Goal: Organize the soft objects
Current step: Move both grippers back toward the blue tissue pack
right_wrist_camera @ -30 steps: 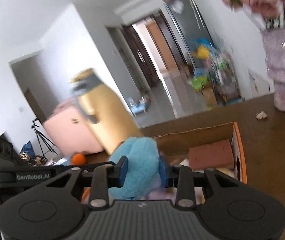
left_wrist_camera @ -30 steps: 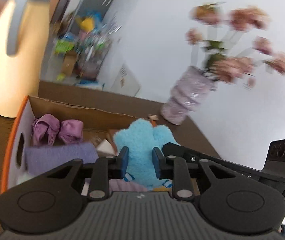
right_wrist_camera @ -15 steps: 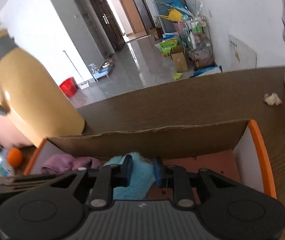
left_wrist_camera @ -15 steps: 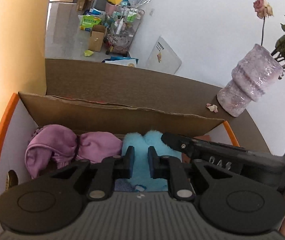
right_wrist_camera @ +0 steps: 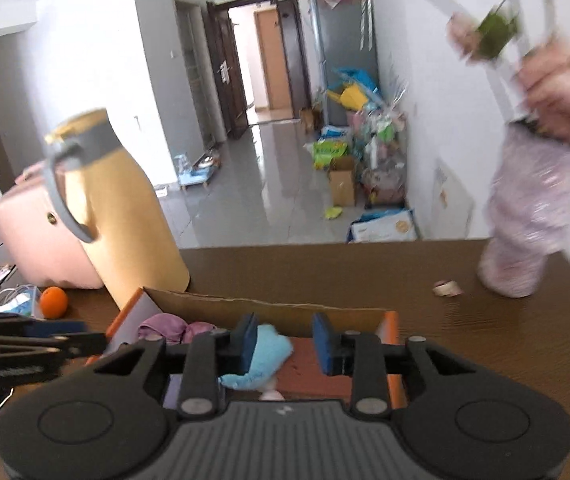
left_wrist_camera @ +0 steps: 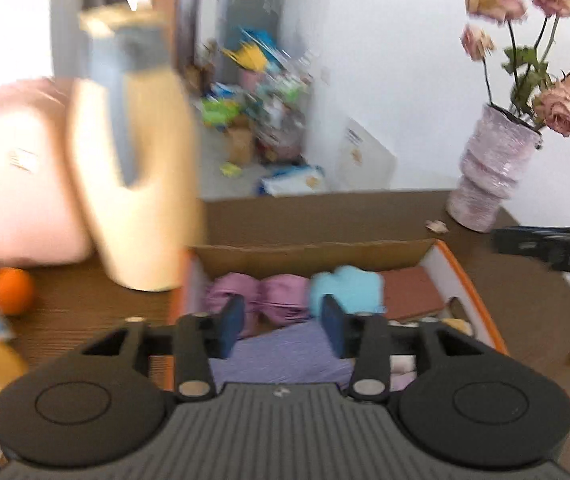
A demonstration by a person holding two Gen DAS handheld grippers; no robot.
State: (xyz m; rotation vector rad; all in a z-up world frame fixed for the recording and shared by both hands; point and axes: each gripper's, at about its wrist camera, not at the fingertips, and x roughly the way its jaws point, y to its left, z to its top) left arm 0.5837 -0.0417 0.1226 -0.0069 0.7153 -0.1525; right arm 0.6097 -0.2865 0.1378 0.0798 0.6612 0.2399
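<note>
The left gripper (left_wrist_camera: 283, 326) hangs over the near end of the cardboard box (left_wrist_camera: 313, 251) with its jaws spread wide and nothing between them; the right gripper (right_wrist_camera: 283, 342) does likewise from the other side, its jaws also parted and empty. Beyond the left fingers (left_wrist_camera: 232, 322), the blue plush toy (left_wrist_camera: 345, 288) lies inside the box, just past the right-hand fingertip, with a bunched mauve cloth (left_wrist_camera: 259, 294) beside it past the left-hand fingertip; a folded lavender cloth (left_wrist_camera: 285, 354) lies directly under the gap, its near edge hidden by the gripper body. A reddish-brown flat piece (left_wrist_camera: 411, 292) sits further right in the box; what it is cannot be made out, and pale items at the box's near right corner are mostly covered by the finger linkage. In the right wrist view the plush toy shows just behind the left-hand finger, partly hidden by it; whether they touch cannot be told. Left of the box stands a tan jug with a grey handle (left_wrist_camera: 133, 184), smeared by motion blur; an orange (left_wrist_camera: 10, 290) lies further left, near a pink case (right_wrist_camera: 37, 236) cut off by the frame. Beyond and right of the fingers a lilac vase of dried roses (left_wrist_camera: 489, 168) stands on the wooden table (right_wrist_camera: 485, 344), blurred in the right view.
</note>
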